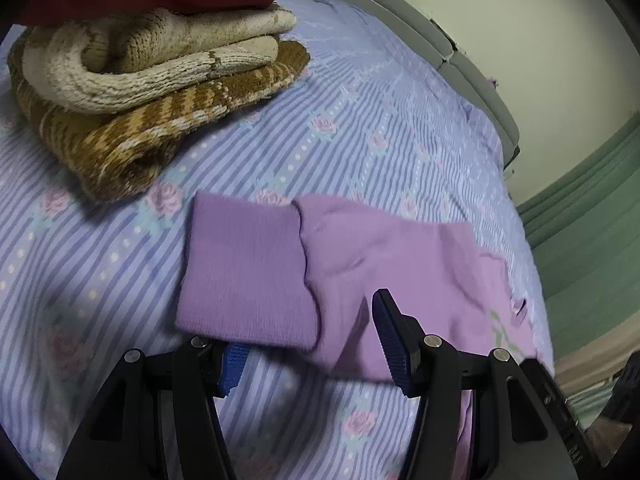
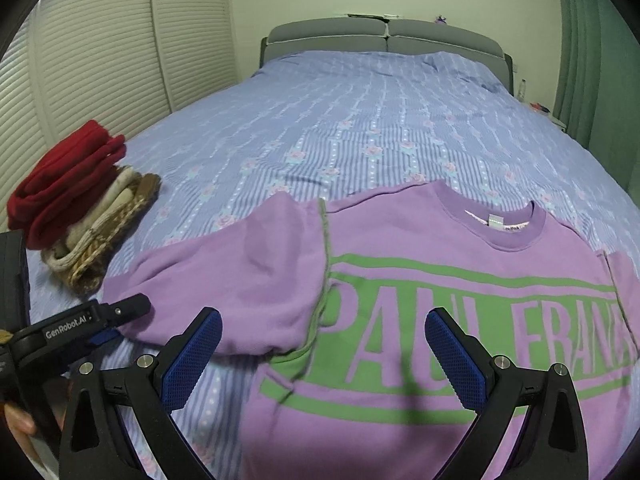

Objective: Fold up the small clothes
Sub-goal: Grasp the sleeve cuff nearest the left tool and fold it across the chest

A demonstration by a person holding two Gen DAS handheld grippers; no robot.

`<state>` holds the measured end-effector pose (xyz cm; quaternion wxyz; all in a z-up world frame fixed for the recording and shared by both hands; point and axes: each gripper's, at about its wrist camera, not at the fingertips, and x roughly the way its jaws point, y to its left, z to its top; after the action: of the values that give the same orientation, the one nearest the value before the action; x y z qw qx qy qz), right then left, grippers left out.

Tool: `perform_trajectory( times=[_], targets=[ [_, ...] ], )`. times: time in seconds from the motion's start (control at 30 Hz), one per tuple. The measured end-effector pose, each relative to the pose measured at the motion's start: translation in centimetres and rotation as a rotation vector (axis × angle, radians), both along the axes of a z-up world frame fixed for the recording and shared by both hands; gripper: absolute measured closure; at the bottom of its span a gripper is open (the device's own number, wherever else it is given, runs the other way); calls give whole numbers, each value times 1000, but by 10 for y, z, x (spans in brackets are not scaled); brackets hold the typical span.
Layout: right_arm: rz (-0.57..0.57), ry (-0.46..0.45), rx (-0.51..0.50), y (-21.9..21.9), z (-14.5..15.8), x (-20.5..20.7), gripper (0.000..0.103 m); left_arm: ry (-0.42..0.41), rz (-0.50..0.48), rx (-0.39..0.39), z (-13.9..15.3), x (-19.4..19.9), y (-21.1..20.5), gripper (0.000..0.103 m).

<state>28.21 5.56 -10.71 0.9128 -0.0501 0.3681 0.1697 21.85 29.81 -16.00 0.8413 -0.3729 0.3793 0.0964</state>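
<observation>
A lilac sweatshirt [image 2: 400, 280] with green lettering lies flat, front up, on the bed. Its left sleeve [image 2: 224, 280] stretches out to the left. In the left wrist view the sleeve's ribbed cuff [image 1: 248, 272] lies just ahead of my left gripper [image 1: 308, 344]. That gripper is open, with one finger under the cuff's edge and the other finger [image 1: 390, 344] above the sleeve. The left gripper also shows in the right wrist view [image 2: 108, 320] at the cuff. My right gripper [image 2: 324, 356] is open and empty, low over the sweatshirt's chest near the armpit seam.
A stack of folded clothes, a red one [image 2: 60, 184] on top of cream and brown knits [image 1: 140, 80], sits on the bed's left side. The striped floral bedspread [image 2: 380, 120] runs back to a grey headboard [image 2: 384, 36]. Louvred doors [image 2: 100, 40] stand on the left, green curtains [image 2: 588, 60] on the right.
</observation>
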Motion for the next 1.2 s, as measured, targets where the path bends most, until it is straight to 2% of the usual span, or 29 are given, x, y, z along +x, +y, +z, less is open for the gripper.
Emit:
perform_trajectory(
  times=[0.03, 0.1, 0.23, 0.3, 0.4, 0.57, 0.7, 0.77, 0.87, 1.0, 1.13, 1.17, 1.2],
  targets=[
    [-5, 3, 3, -1, 0, 1, 1, 0, 0, 5, 1, 3, 0, 49],
    [-17, 6, 7, -6, 0, 2, 1, 3, -11, 50, 8, 8, -2, 75],
    [-35, -5, -5, -18, 4, 1, 1, -46, -61, 204, 44, 12, -17, 78],
    [-43, -11, -3, -28, 8, 1, 1, -93, -96, 322, 72, 14, -33, 78],
    [-66, -23, 20, -50, 18, 1, 1, -164, -165, 434, 110, 21, -61, 79],
    [-128, -70, 32, -96, 38, -2, 1, -278, -286, 506, 164, 45, -115, 80],
    [-216, -107, 42, -146, 52, -5, 1, -299, -379, 545, 186, 69, -167, 80],
    [-255, -113, 50, -170, 56, -5, 1, -279, -415, 576, 183, 83, -194, 80],
    [-313, -114, 52, -200, 57, -5, 1, -225, -496, 568, 166, 105, -234, 80],
    [-371, -106, 52, -235, 54, -7, 1, -130, -581, 557, 126, 130, -282, 81],
    [-415, -89, 48, -263, 47, -9, 1, -32, -620, 550, 87, 151, -307, 80],
    [-420, -87, 46, -267, 45, -11, 1, -22, -620, 548, 81, 153, -310, 78],
    [-426, -84, 42, -270, 43, -13, 1, -16, -620, 541, 78, 150, -314, 70]
  ],
)
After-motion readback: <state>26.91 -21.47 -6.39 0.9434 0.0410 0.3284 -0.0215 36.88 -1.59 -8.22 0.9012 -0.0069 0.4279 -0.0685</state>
